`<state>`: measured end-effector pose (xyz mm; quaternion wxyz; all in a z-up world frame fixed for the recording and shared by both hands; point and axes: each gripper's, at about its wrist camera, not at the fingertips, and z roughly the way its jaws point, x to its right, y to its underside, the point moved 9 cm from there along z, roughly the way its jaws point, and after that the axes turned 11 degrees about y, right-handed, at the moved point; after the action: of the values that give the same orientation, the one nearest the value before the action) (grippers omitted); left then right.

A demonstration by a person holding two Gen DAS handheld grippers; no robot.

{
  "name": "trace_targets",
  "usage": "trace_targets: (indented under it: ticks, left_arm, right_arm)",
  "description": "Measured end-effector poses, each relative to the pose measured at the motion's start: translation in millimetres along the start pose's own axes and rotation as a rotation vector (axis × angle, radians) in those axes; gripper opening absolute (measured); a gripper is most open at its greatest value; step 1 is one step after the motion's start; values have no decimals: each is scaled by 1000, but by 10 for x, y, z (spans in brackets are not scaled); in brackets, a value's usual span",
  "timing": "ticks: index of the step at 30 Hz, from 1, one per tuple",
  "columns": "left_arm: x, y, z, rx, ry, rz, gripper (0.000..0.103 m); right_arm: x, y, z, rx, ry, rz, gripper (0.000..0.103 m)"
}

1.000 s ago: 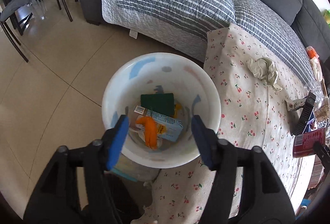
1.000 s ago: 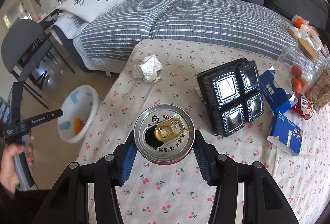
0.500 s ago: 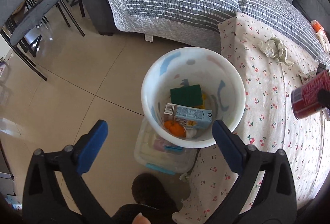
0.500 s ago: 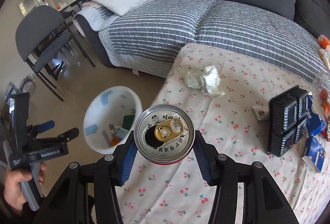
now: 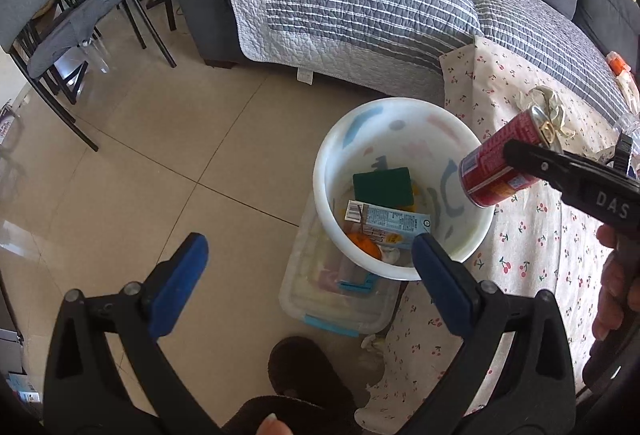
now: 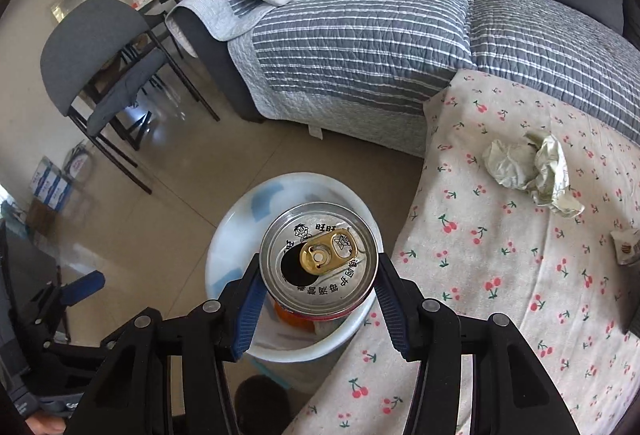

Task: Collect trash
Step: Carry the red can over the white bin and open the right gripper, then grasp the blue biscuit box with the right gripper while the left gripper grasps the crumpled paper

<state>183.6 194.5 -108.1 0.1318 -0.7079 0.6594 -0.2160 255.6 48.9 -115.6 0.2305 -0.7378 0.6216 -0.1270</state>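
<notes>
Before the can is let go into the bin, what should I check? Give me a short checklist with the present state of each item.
1. Red can gripped between the right gripper fingers: ok.
2. Can above the white bin opening: ok in the right wrist view; in the left wrist view it is at the rim by the table.
3. Room in the bin above the carton and green sponge: ok.
4. Left gripper open, holding nothing, outside the bin: ok.
5. Can empty of liquid: cannot tell.

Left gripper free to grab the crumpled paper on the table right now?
Probably not directly. The left gripper is open and empty, but the right gripper with its can crosses between it and the crumpled paper, past the bin.
</notes>
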Motion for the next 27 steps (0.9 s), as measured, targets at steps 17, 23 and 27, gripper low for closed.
trace_targets:
  ticks: [17,23,27]
  left_arm:
    - [68,-15,-7,0,23,-1,101]
    - [209,-23,-1,-2,40,9,101]
    - [368,-27,6,-6,60,22,101]
  right_arm:
    - [359,8,-322,42,21,37,65]
    - [800,180,-598,59,83,43,71]
    - [1181,302,-801,71,145,55,76]
